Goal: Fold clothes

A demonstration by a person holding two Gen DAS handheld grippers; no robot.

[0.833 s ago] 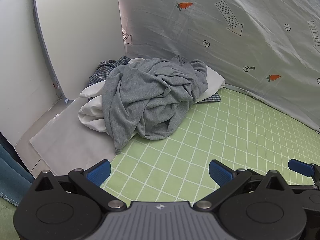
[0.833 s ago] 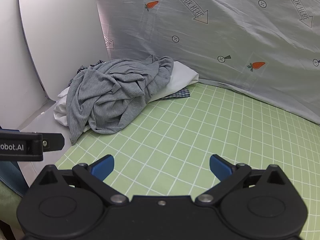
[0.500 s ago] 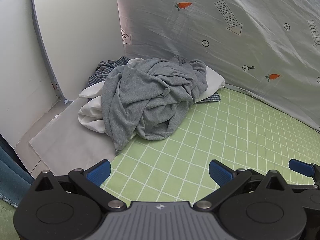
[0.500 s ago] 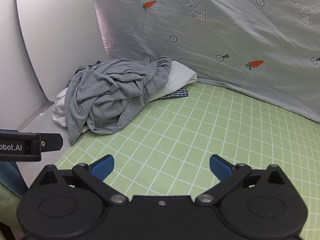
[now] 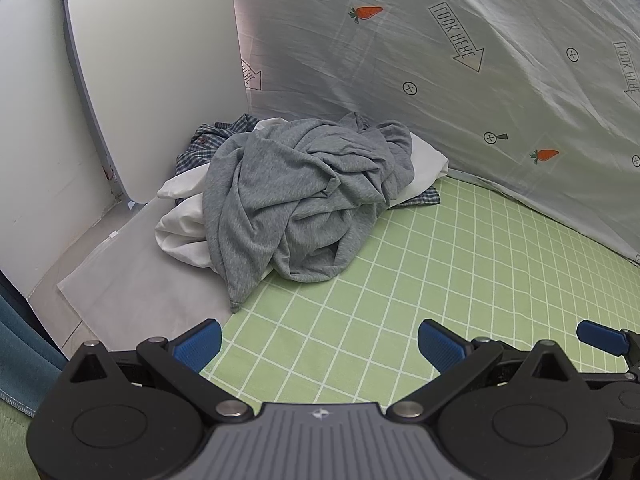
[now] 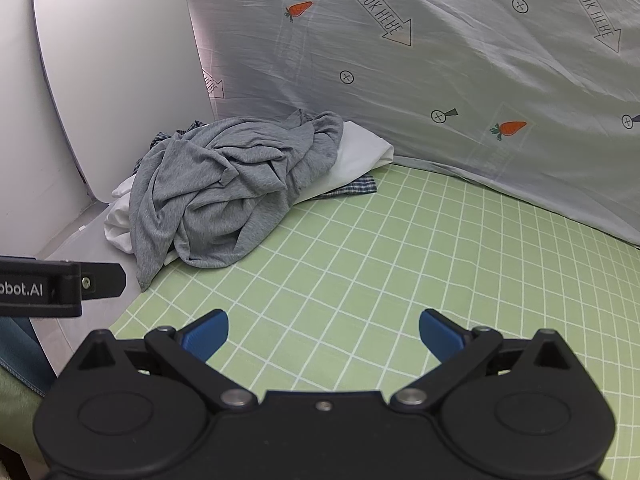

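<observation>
A white panel (image 5: 140, 80) leans up at the far left of both views, ahead and left of the left gripper (image 5: 319, 340), whose blue pads stand wide apart with nothing between them. Ahead of that gripper, slightly left, lies the pile of clothes: a crumpled grey garment (image 5: 304, 196) on top of a white cloth (image 5: 180, 232), with a checked shirt (image 5: 208, 144) showing behind and beneath. The pile sits where a pale sheet (image 5: 132, 280) meets the green gridded cover (image 5: 460, 280). The right gripper (image 6: 323, 334) hovers over the green grid, pads likewise spread and empty, the pile ahead to its left. A grey carrot-printed sheet (image 6: 440, 60) rises behind, to the right.
</observation>
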